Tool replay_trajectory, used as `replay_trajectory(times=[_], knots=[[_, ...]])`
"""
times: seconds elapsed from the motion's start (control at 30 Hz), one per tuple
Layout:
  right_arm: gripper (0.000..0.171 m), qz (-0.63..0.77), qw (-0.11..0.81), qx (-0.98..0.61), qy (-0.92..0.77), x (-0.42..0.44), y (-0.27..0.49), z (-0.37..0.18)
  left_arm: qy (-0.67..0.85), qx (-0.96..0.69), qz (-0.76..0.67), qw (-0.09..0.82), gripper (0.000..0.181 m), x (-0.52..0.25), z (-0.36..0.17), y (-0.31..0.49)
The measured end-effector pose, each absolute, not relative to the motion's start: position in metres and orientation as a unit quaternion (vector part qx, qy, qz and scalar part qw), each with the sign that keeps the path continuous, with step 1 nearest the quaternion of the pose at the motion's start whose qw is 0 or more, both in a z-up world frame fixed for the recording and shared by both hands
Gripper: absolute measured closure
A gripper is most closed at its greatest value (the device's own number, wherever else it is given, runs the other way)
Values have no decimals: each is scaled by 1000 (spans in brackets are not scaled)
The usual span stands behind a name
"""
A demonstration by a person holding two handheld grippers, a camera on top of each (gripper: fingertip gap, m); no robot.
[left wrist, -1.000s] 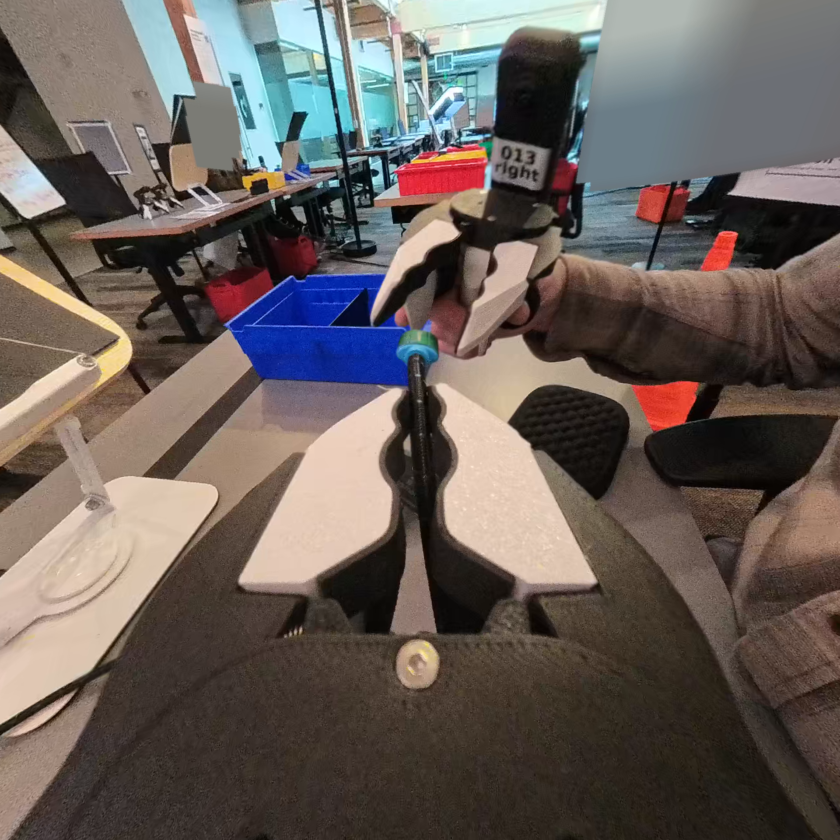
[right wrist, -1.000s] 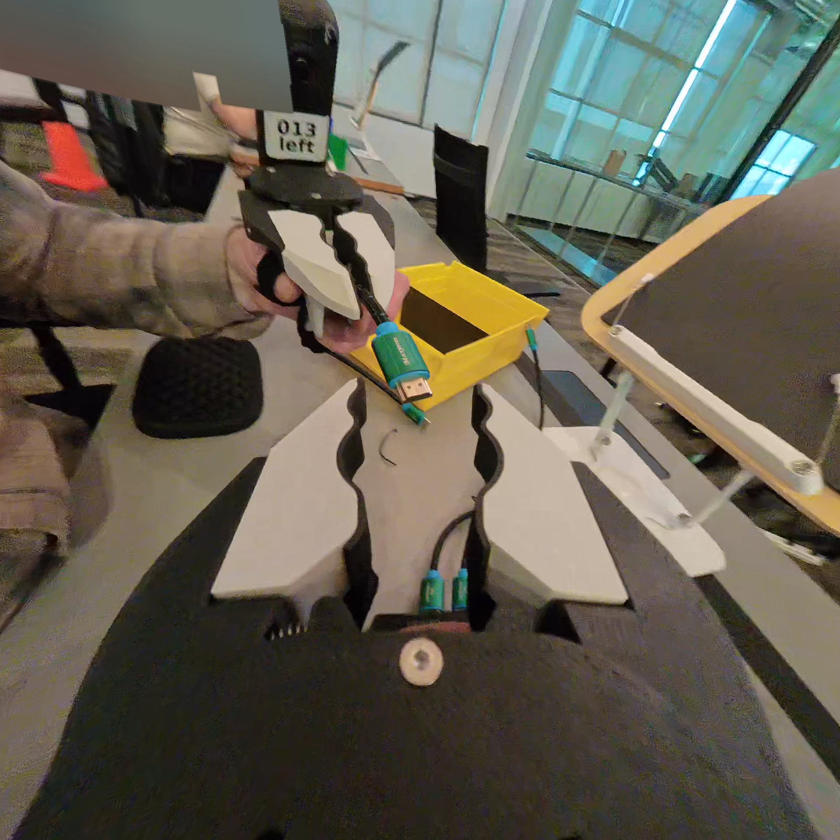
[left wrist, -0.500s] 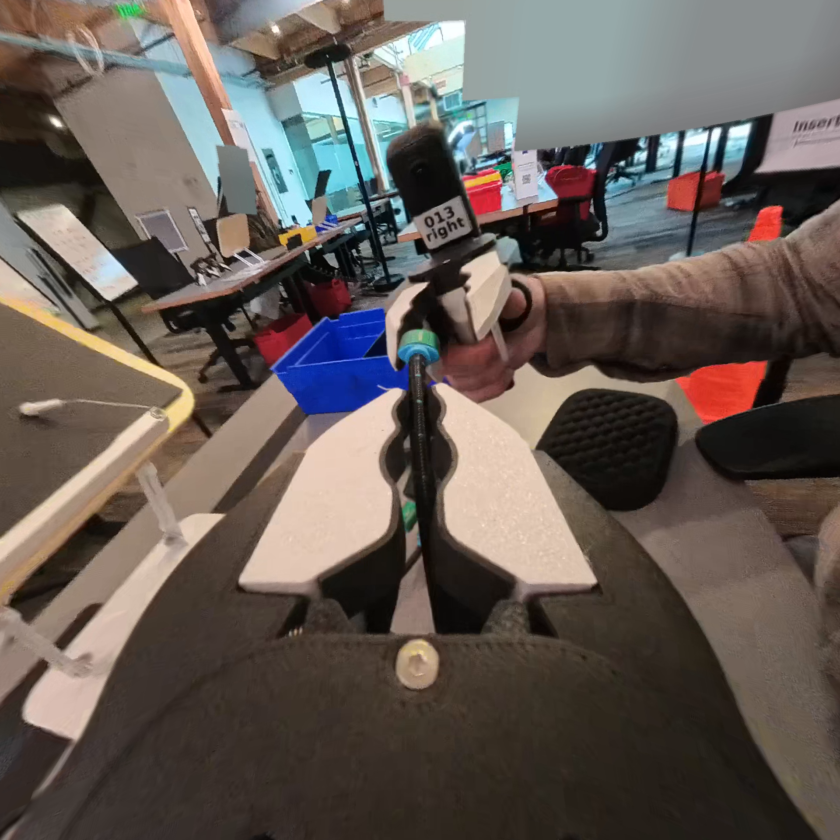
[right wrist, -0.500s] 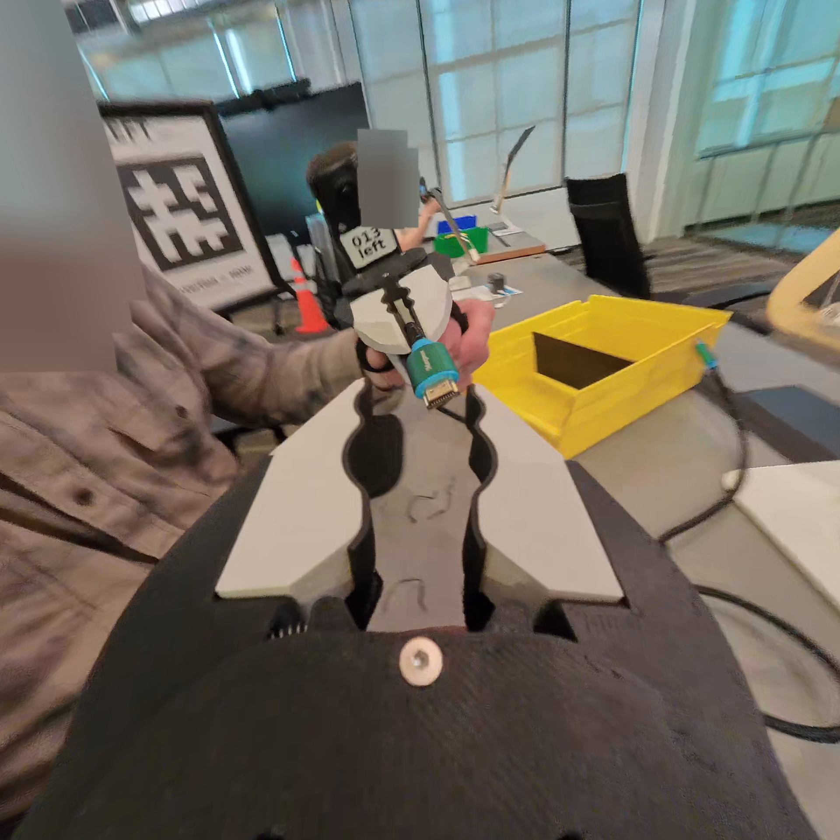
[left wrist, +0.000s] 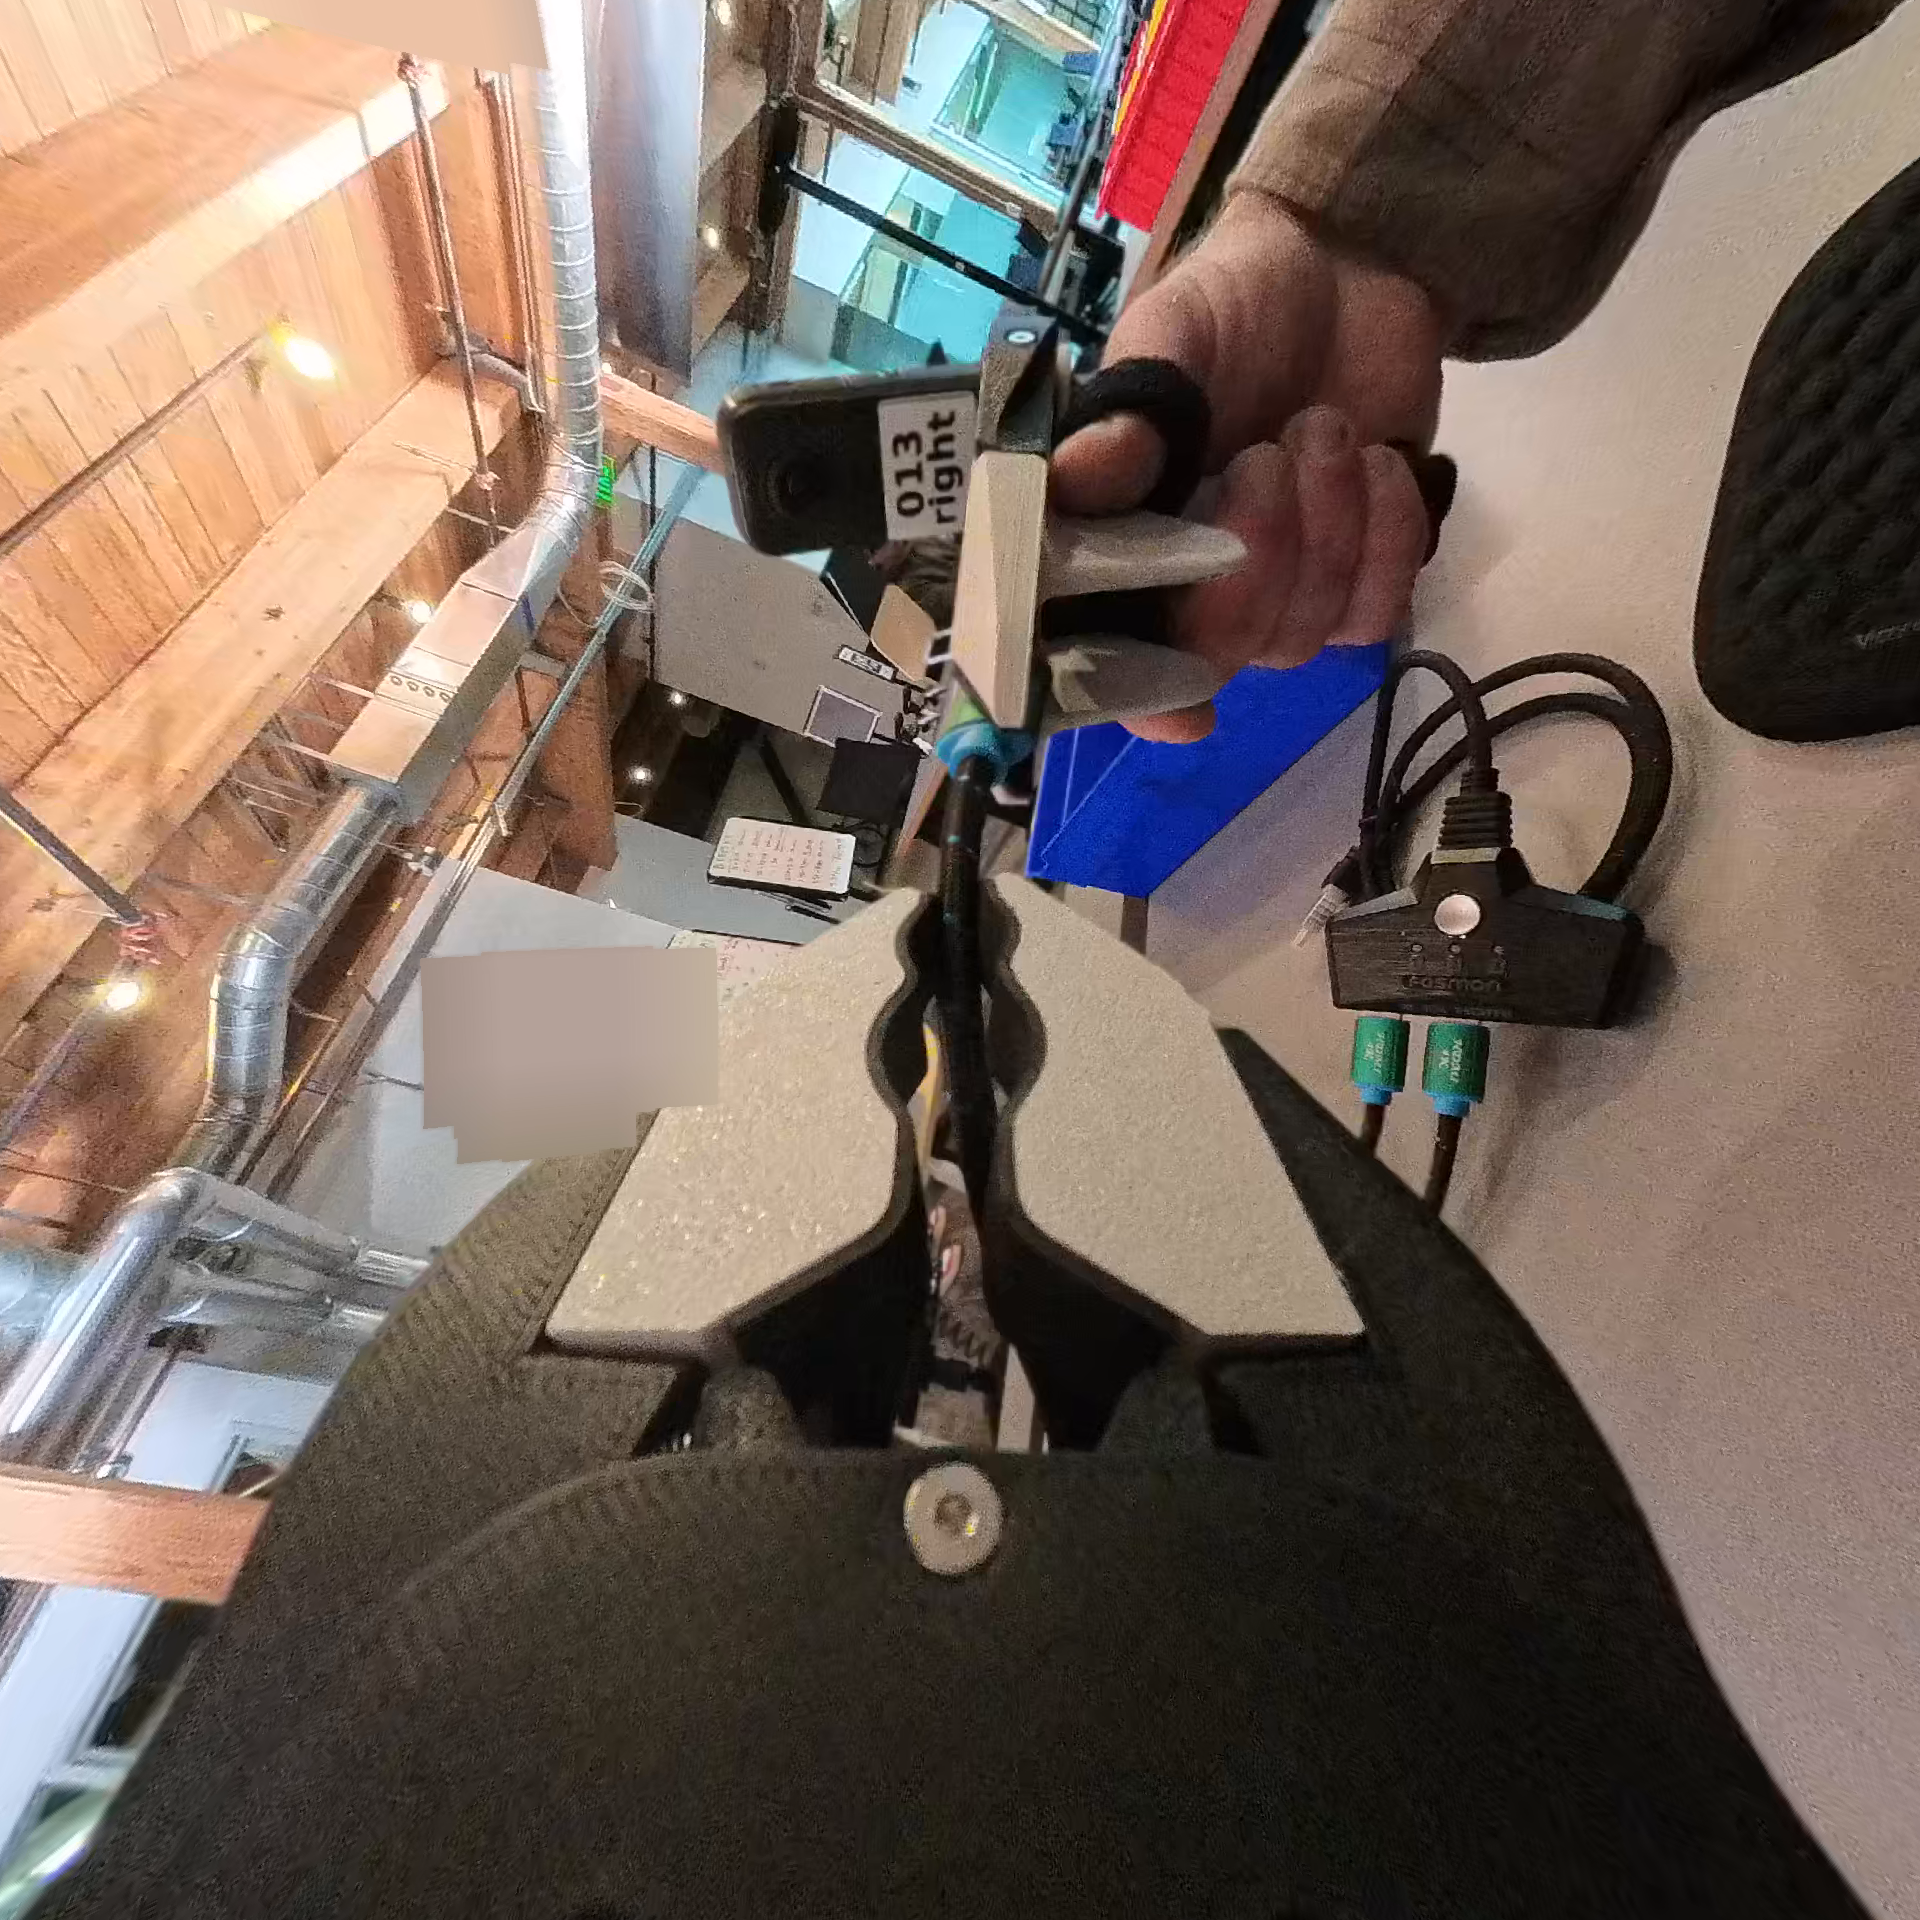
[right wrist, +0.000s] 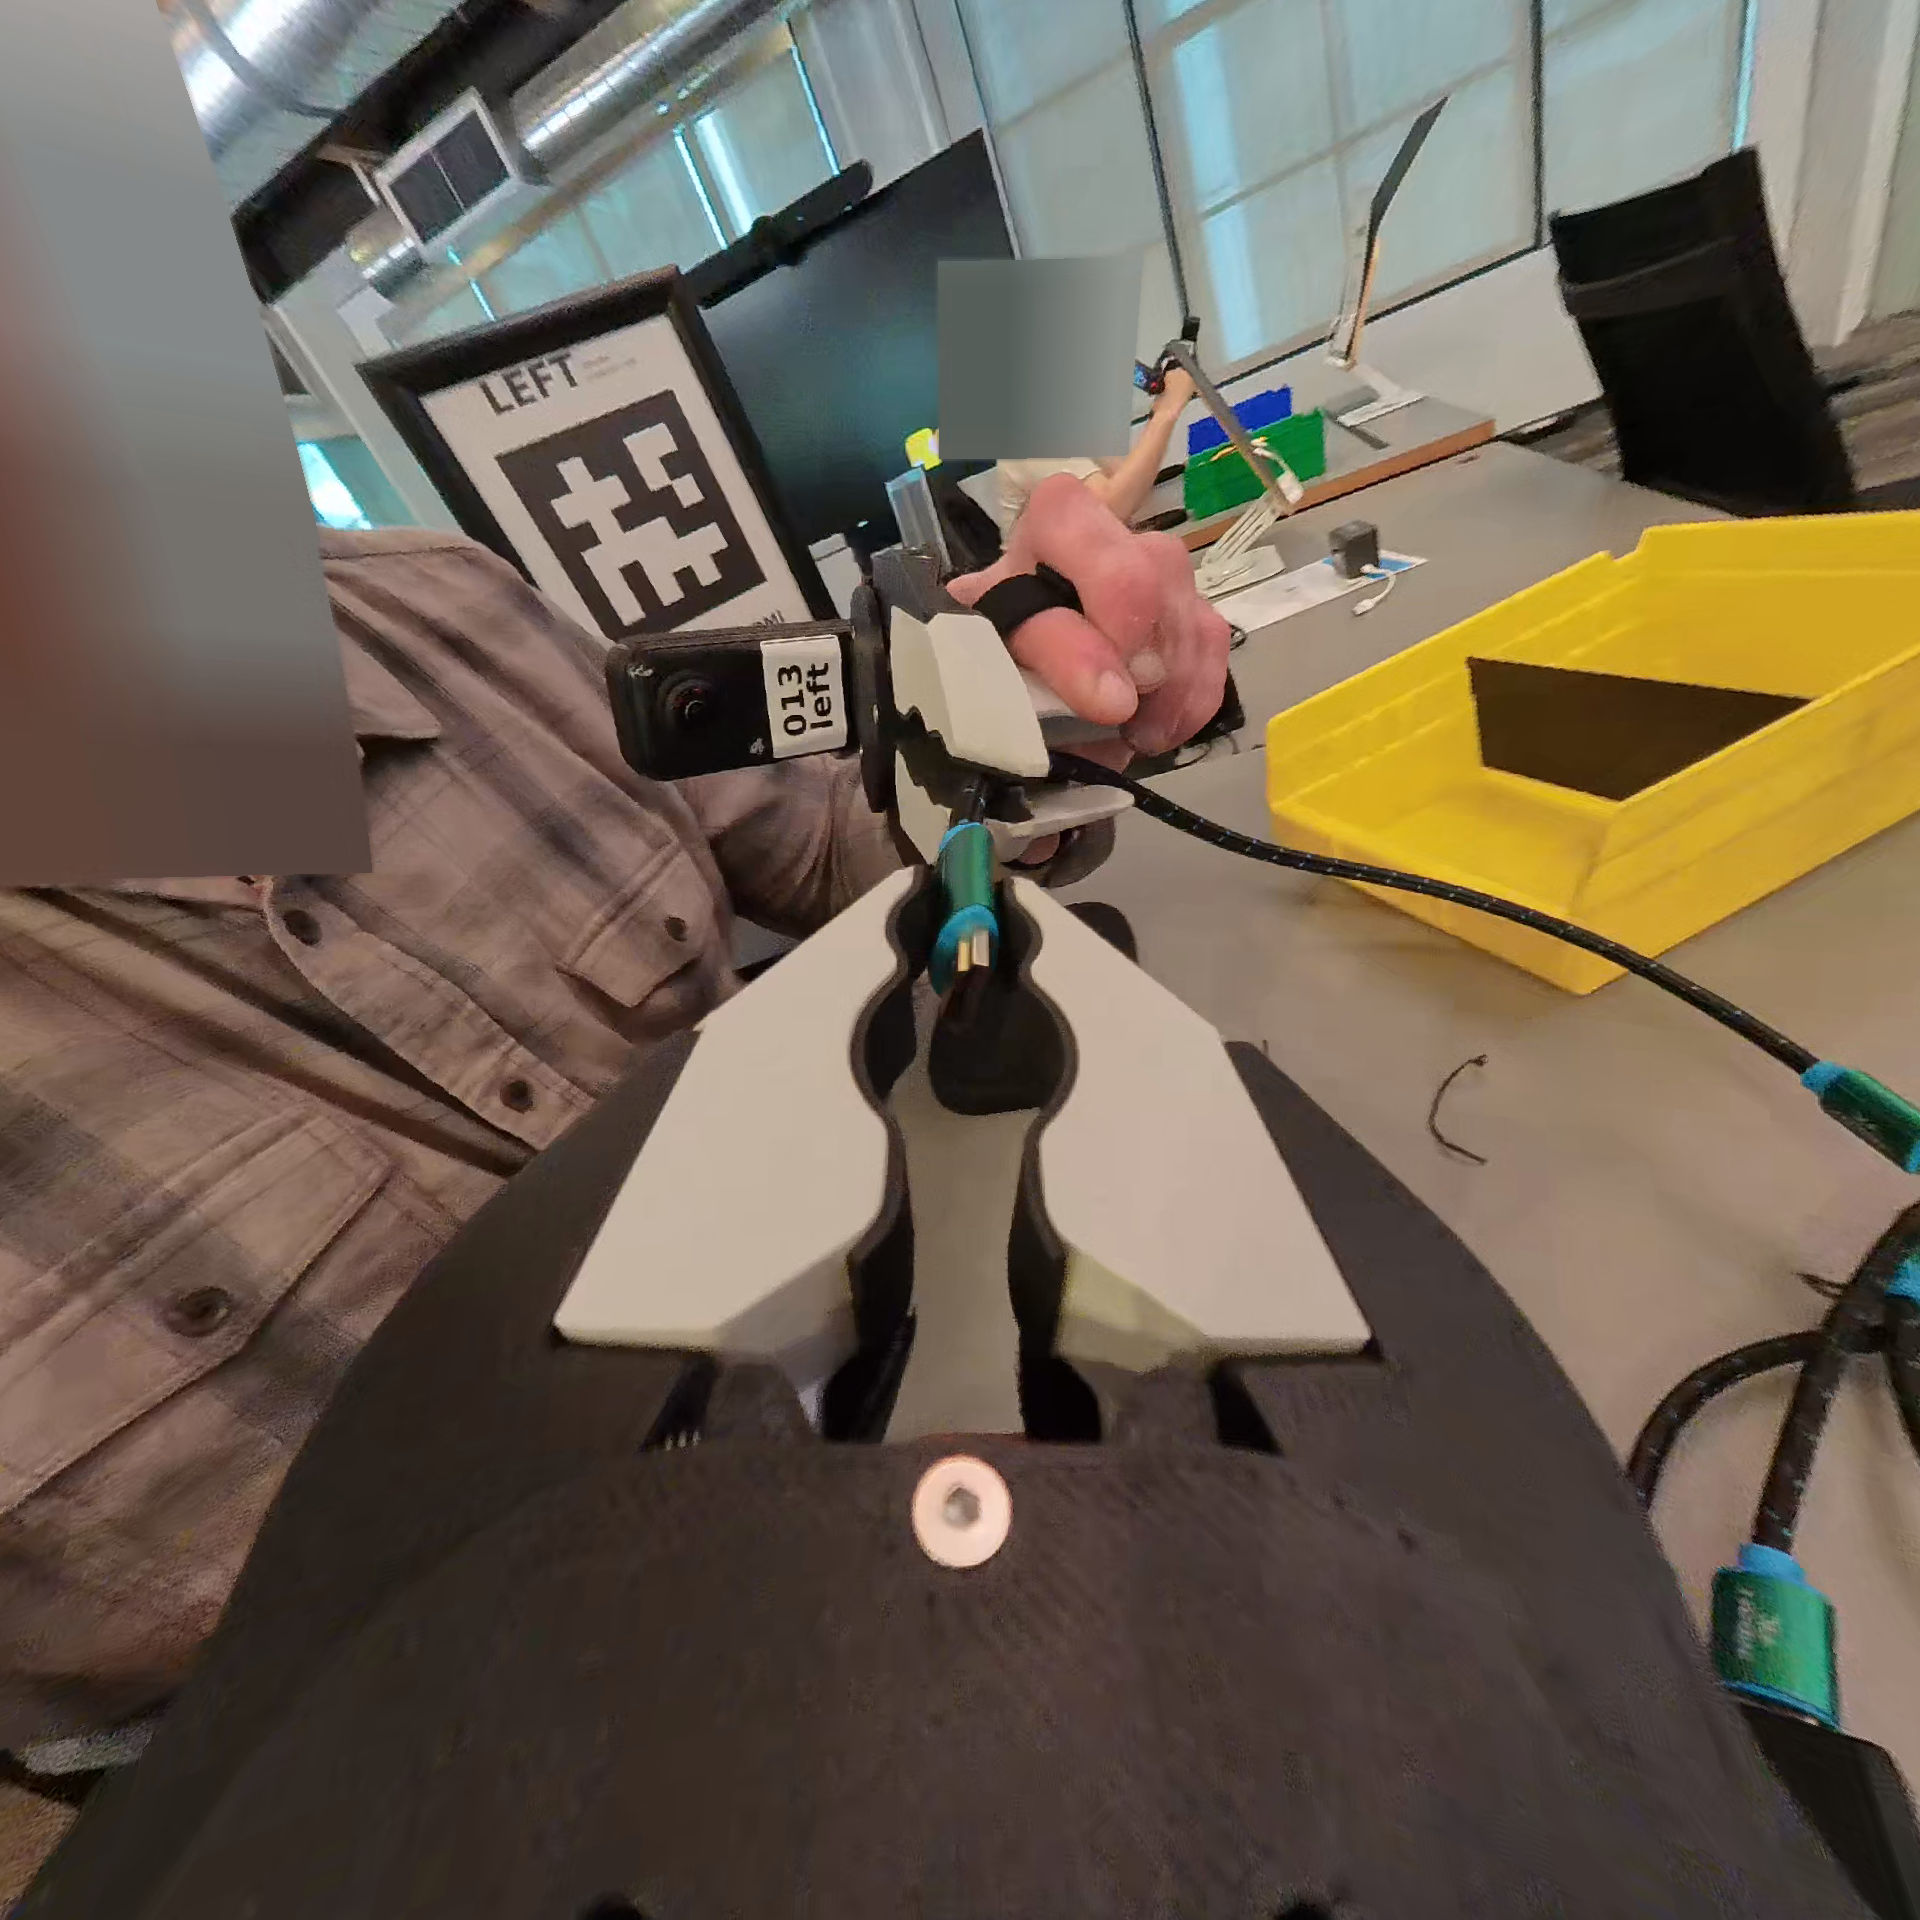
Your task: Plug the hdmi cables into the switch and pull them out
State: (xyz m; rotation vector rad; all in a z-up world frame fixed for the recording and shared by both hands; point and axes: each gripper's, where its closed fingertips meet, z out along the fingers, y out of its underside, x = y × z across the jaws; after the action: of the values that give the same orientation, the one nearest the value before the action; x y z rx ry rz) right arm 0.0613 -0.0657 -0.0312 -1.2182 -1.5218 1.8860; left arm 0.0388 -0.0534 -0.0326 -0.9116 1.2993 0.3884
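Observation:
My left gripper (left wrist: 961, 914) is shut on a black braided HDMI cable (left wrist: 964, 997) just behind its green and blue plug (left wrist: 971, 743). It is rolled onto its side. In the right wrist view the left gripper (right wrist: 956, 790) holds that plug (right wrist: 966, 894) with its gold tip between my right gripper's fingertips (right wrist: 961, 896). The right jaws are partly closed around the plug, with a small gap still showing. The black switch (left wrist: 1475, 961) lies on the table with two green plugs (left wrist: 1415, 1058) in it. The right gripper (left wrist: 997, 623) also shows in the left wrist view.
A blue bin (left wrist: 1195, 800) and a black pad (left wrist: 1829, 499) lie beyond the switch. A yellow bin (right wrist: 1558, 831) stands at the right. The held cable (right wrist: 1455, 894) runs to another green plug (right wrist: 1870, 1122). A further green plug (right wrist: 1777, 1652) lies at the lower right. A person's shirt fills the left. Less than 4 cm separates the two grippers' tips. Left tips and right tips are each some 20 cm from the black switch (left wrist: 1475, 961).
The left gripper has rolled about a quarter turn and brought the plug in between the right gripper's fingertips. The right jaws have narrowed. The switch has come into the left view.

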Motion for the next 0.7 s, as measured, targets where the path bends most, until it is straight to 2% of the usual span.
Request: replay_trajectory(times=[0.1, 0.17, 0.27, 0.33, 0.43, 0.5, 0.57, 0.7], knots=[[163, 644, 266, -440, -566, 61, -62, -32, 575, -423, 167, 680, 175, 39, -34, -48], [163, 609, 303, -437, -588, 62, -61, -31, 566, -461, 102, 676, 170, 40, -35, -48], [162, 519, 370, -421, -645, 64, -59, -31, 543, -543, -75, 636, 137, 41, -25, -55], [162, 443, 419, -393, -688, 63, -60, -29, 515, -588, -210, 588, 133, 39, -9, -60], [162, 320, 485, -327, -745, 58, -65, -23, 522, -623, -345, 470, 115, 45, -3, -73], [162, 201, 511, -264, -793, 53, -69, -29, 553, -618, -368, 421, 115, 49, -6, -76], [162, 73, 515, -200, -830, 48, -70, -40, 562, -609, -368, 421, 125, 54, -1, -67], [162, -46, 538, -97, -836, 40, -73, -40, 608, -629, -348, 337, 125, 66, -23, -69]])
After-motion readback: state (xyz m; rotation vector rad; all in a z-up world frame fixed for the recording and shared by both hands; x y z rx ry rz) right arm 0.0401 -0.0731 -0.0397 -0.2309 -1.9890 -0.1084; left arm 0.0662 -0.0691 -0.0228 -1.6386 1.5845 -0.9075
